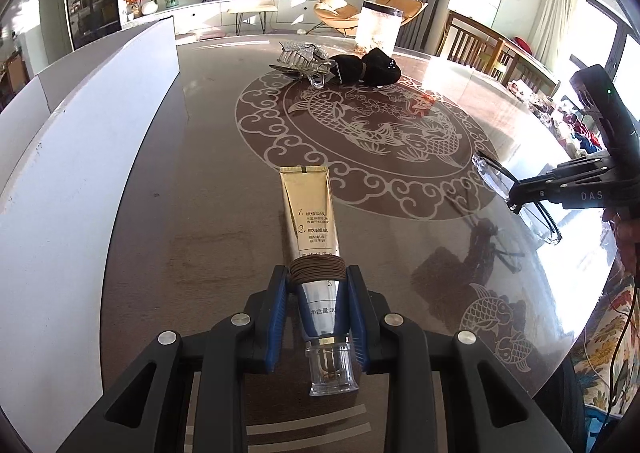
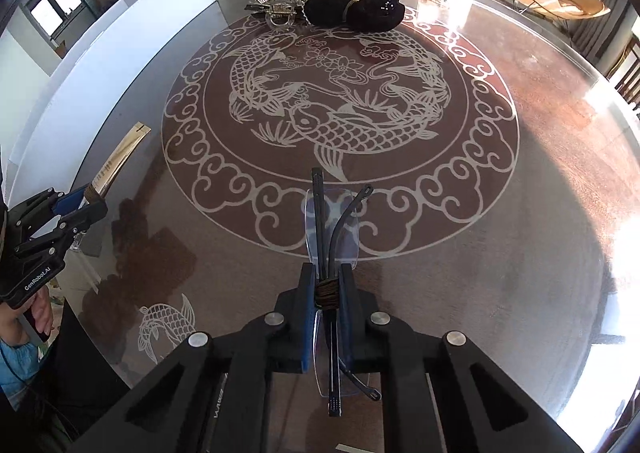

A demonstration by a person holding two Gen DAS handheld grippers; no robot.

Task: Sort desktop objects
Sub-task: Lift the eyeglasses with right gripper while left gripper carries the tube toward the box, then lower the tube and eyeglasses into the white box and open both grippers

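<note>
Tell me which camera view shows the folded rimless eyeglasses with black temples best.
The right wrist view shows the folded rimless eyeglasses with black temples best: central, both temples and a clear lens visible, clamped in the right gripper. The left wrist view shows them only at the right edge, smaller and distorted, held above the table.

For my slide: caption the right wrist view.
Right gripper shut on folded glasses above the fish-pattern table.

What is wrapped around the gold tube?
A brown hair tie is coiled around the gold tube, just ahead of the left gripper pads. The tube surface under it is covered.
</note>
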